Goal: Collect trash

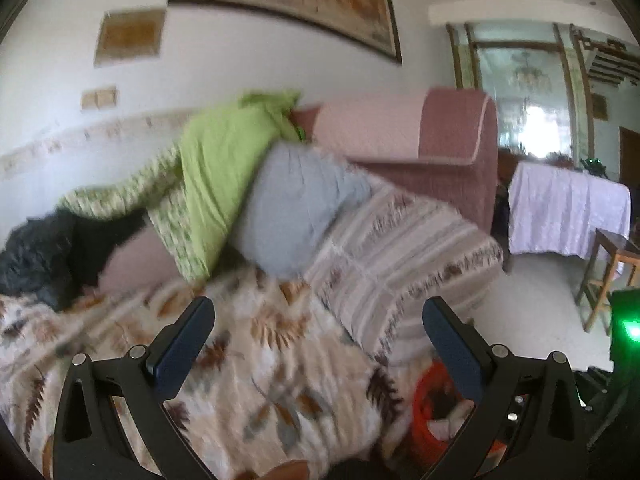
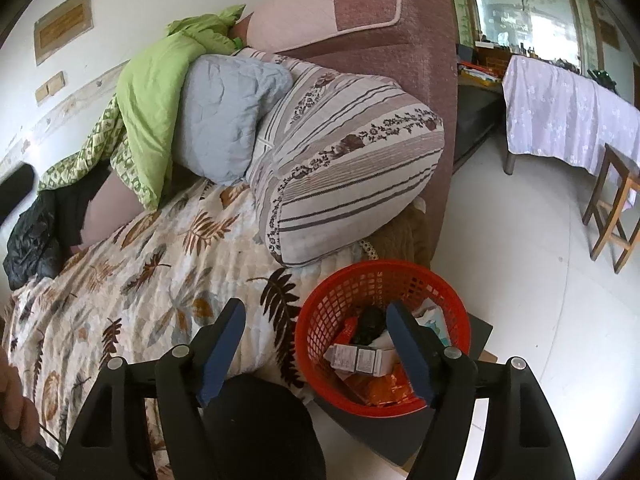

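A red mesh basket (image 2: 320, 312) stands on a dark low stand beside the sofa and holds several pieces of trash: small cartons (image 2: 358, 360), orange wrappers (image 2: 384, 392) and a dark lump. My right gripper (image 2: 316, 320) is open and empty, hovering above the basket's near left rim. My left gripper (image 1: 318, 316) is open and empty above the leaf-print sofa cover (image 1: 260, 360). The basket also shows in the left wrist view (image 1: 424, 404), low between the fingers and partly hidden.
The pink sofa (image 2: 392, 12) carries a striped cushion (image 2: 348, 168), a grey pillow (image 2: 224, 112), green bedding (image 2: 148, 92) and black clothes (image 2: 36, 236). A table with a lilac cloth (image 2: 560, 108) and a wooden stool (image 2: 616, 208) stand on the white floor to the right.
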Motion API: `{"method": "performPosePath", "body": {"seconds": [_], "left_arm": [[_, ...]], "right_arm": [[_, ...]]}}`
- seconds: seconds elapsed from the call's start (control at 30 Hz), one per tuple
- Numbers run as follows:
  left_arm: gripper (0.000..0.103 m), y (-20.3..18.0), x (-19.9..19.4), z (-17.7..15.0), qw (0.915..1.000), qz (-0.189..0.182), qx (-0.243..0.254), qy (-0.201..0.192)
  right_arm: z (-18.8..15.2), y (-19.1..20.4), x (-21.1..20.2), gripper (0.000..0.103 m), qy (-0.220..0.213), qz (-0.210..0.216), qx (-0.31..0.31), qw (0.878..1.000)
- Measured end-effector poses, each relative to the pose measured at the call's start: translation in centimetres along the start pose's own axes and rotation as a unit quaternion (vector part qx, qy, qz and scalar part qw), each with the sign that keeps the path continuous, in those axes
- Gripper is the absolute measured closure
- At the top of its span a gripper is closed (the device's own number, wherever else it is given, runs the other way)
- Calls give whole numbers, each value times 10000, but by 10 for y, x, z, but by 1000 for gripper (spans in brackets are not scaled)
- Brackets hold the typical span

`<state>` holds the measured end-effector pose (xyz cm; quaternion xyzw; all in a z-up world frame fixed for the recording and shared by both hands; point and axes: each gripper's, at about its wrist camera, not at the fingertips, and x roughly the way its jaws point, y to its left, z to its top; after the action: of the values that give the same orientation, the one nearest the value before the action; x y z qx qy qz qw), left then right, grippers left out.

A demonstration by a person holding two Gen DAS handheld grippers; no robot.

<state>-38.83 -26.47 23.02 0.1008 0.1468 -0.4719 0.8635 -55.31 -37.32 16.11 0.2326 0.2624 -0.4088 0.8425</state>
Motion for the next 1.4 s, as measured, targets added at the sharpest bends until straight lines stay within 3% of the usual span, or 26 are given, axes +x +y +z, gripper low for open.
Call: {"method": "performPosePath", "body": {"seconds": [0.2, 0.33, 0.67, 1.4], "left_arm": [[0, -6, 37, -22, 9947, -56, -7, 1025], [0, -16, 46, -39, 9911, -88, 80, 1326], [0, -36, 53, -53, 9857, -199, 435, 1615], [0, -43, 72, -72, 9741, -414, 389, 2191]], "right_arm": [[-6, -3, 1, 25, -35, -218, -161, 9996], [-10, -7, 2, 25, -53, -314, -201, 9993], [-9, -17, 3, 23, -154, -575, -256, 9979], [-14, -32, 21, 22, 91, -528, -30, 9986]]}}
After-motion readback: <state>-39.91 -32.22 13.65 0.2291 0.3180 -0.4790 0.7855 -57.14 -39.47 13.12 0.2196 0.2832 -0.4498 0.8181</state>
